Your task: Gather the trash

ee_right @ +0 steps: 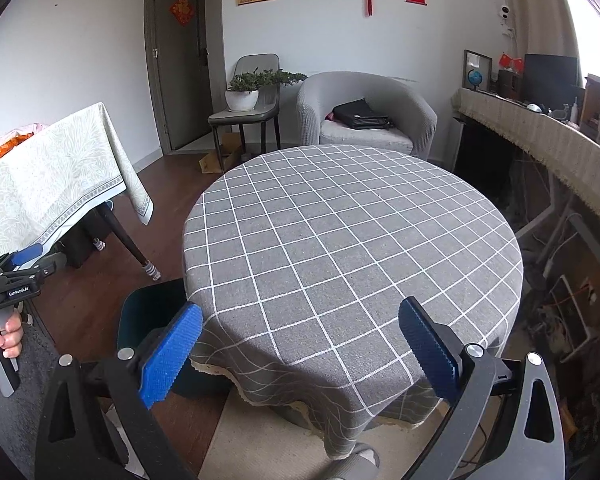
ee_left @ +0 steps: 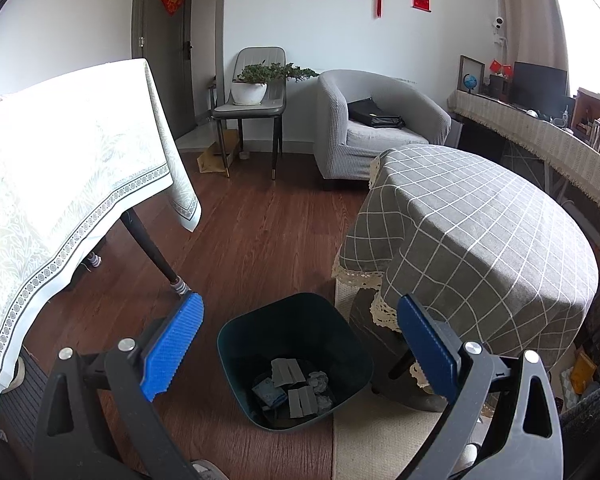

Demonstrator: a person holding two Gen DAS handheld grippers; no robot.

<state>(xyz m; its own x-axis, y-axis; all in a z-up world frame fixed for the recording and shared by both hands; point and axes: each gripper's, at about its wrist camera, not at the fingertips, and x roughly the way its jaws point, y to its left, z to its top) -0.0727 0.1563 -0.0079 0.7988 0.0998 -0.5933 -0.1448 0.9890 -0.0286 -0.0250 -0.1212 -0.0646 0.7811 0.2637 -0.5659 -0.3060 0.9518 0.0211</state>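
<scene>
A dark green trash bin point(ee_left: 340, 344) stands on the wood floor beside the round table with the grey checked cloth point(ee_left: 480, 232). Inside it lie grey paper pieces point(ee_left: 286, 372), crumpled wads point(ee_left: 318, 382) and a bluish wrapper point(ee_left: 268, 394). My left gripper point(ee_left: 300, 344) is open and empty, held above the bin. My right gripper point(ee_right: 300, 348) is open and empty over the near edge of the round table point(ee_right: 352, 232), whose top is bare. The bin's rim point(ee_right: 148, 304) shows at the table's left. The left gripper point(ee_right: 28, 260) appears at the far left in the right wrist view.
A table with a pale patterned cloth point(ee_left: 60, 168) stands left, its dark leg point(ee_left: 152, 248) near the bin. A grey armchair point(ee_left: 364, 120) with a black bag, a chair with a potted plant point(ee_left: 256, 88) and a long sideboard point(ee_left: 548, 136) line the far side.
</scene>
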